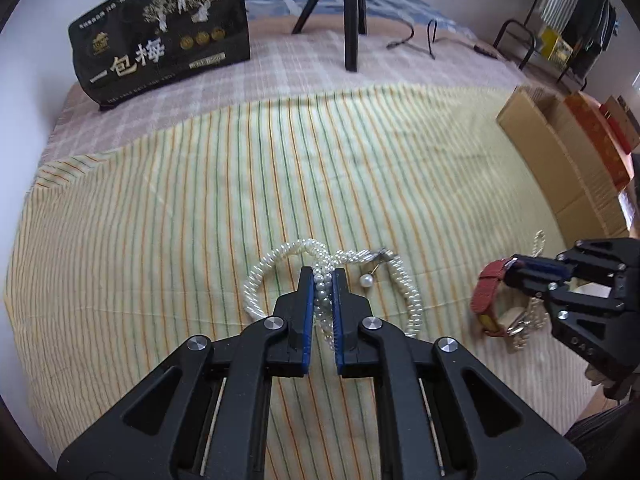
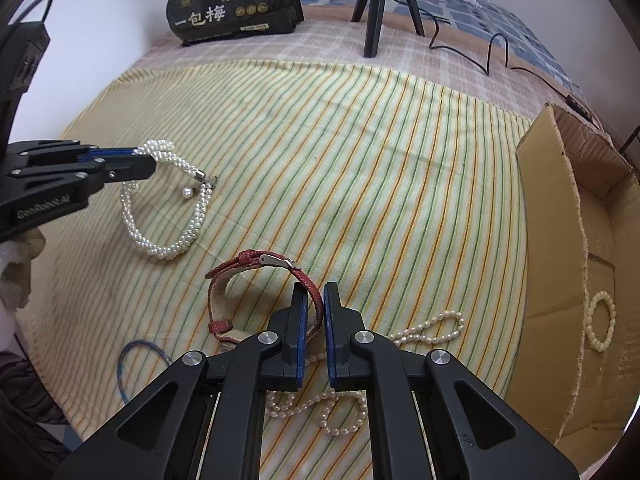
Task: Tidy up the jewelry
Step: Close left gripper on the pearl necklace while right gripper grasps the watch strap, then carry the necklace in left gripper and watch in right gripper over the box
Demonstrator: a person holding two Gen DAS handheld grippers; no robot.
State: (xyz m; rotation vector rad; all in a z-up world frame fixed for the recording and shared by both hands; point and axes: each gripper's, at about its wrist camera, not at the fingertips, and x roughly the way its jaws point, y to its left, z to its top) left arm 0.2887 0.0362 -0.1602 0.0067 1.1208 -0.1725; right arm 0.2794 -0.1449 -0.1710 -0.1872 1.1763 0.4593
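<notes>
A thick twisted pearl necklace (image 1: 412, 300) lies on the striped cloth; it also shows in the right wrist view (image 2: 168, 246). My left gripper (image 1: 323, 276) is shut on a strand of it; in the right wrist view it (image 2: 138, 160) sits at the left. A red-strap watch (image 2: 256, 260) stands on the cloth. My right gripper (image 2: 316, 292) is shut on its strap; in the left wrist view the watch (image 1: 486, 292) and that gripper (image 1: 514, 268) are at the right. A thin pearl strand (image 2: 424, 328) lies under and beside the right gripper.
An open cardboard box (image 2: 560, 248) stands at the right with a pale bead bracelet (image 2: 600, 320) inside. A black snack bag (image 1: 160, 36), tripod legs (image 1: 352, 20) and a cable (image 2: 492, 56) are at the back. A blue ring (image 2: 136, 360) lies at the near left.
</notes>
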